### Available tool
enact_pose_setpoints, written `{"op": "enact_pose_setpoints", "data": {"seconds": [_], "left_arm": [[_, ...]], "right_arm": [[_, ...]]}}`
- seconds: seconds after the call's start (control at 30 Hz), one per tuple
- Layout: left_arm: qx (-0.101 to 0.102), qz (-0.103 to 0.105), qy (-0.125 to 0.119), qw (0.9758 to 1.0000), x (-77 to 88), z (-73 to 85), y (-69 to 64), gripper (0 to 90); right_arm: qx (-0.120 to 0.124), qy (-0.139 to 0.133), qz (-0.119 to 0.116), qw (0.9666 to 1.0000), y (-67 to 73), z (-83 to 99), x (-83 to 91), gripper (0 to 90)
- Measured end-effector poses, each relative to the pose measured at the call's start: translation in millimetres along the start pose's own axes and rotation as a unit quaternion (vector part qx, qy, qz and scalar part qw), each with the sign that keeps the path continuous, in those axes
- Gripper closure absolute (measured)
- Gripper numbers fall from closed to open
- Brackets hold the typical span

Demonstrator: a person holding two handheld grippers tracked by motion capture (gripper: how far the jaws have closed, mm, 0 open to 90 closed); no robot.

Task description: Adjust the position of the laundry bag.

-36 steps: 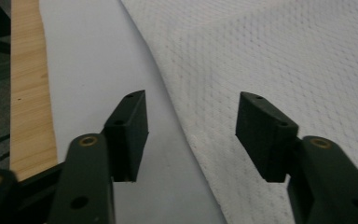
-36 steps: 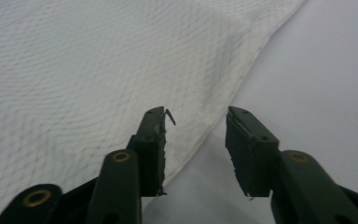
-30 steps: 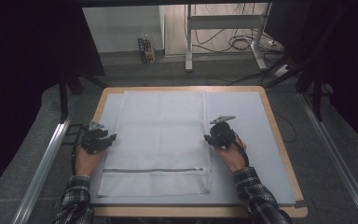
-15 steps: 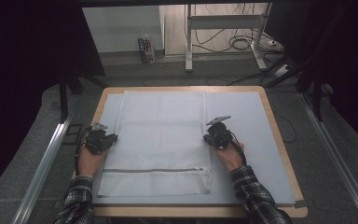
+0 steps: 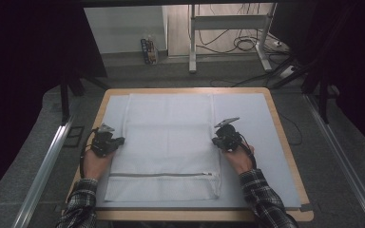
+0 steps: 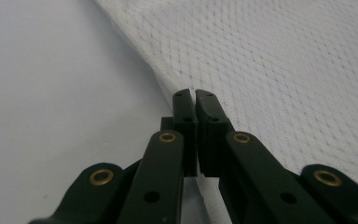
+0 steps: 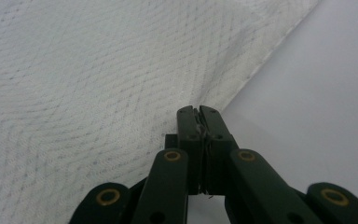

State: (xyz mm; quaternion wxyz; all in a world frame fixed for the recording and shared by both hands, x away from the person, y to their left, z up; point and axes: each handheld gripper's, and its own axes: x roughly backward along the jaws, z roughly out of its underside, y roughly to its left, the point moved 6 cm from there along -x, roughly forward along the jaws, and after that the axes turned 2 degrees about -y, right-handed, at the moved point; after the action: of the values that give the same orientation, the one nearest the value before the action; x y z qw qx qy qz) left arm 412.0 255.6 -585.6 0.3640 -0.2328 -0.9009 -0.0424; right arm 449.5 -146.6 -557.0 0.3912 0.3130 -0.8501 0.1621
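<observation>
Two claws: left claw (image 5: 119, 141) and right claw (image 5: 217, 140), jaws just closed, each being clamped on one side edge of one white mesh bag (image 5: 168, 147), which is being kept flat on one grey mat (image 5: 256, 118) covering the tabletop (image 5: 285, 142).

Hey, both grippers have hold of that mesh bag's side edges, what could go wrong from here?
1. The left gripper and right gripper have just closed on only the thin side edges of the mesh bag, so the fabric may slip out when lifted.
2. The open mesh might snag or stretch between the pads.
3. If the grip caught only the top layer, the bag could open unevenly; the zipper end may sag.
</observation>
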Motion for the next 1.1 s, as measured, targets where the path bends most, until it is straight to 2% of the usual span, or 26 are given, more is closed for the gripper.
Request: {"op": "enact_pose_setpoints", "data": {"seconds": [0.23,0.57,0.8,1.1], "left_arm": [[-0.024,0.018,0.006,0.9995,-3.3,-4.4,-19.1,88.4],[-0.058,0.036,0.013,0.9976,-6.9,-8.9,-45.2,88.0],[-0.069,0.052,0.014,0.9961,-7.7,-10.6,-59.5,87.8],[-0.080,0.054,0.023,0.9951,-6.5,-10.0,-69.2,87.7]], "right_arm": [[-0.004,0.000,0.003,1.0000,-12.4,10.9,17.8,87.1],[-0.013,-0.001,0.003,0.9999,-27.0,25.1,37.0,87.1],[-0.010,0.001,0.010,0.9999,-29.1,33.4,48.3,86.9],[-0.019,0.007,0.014,0.9997,-36.9,48.6,57.8,86.9]]}}
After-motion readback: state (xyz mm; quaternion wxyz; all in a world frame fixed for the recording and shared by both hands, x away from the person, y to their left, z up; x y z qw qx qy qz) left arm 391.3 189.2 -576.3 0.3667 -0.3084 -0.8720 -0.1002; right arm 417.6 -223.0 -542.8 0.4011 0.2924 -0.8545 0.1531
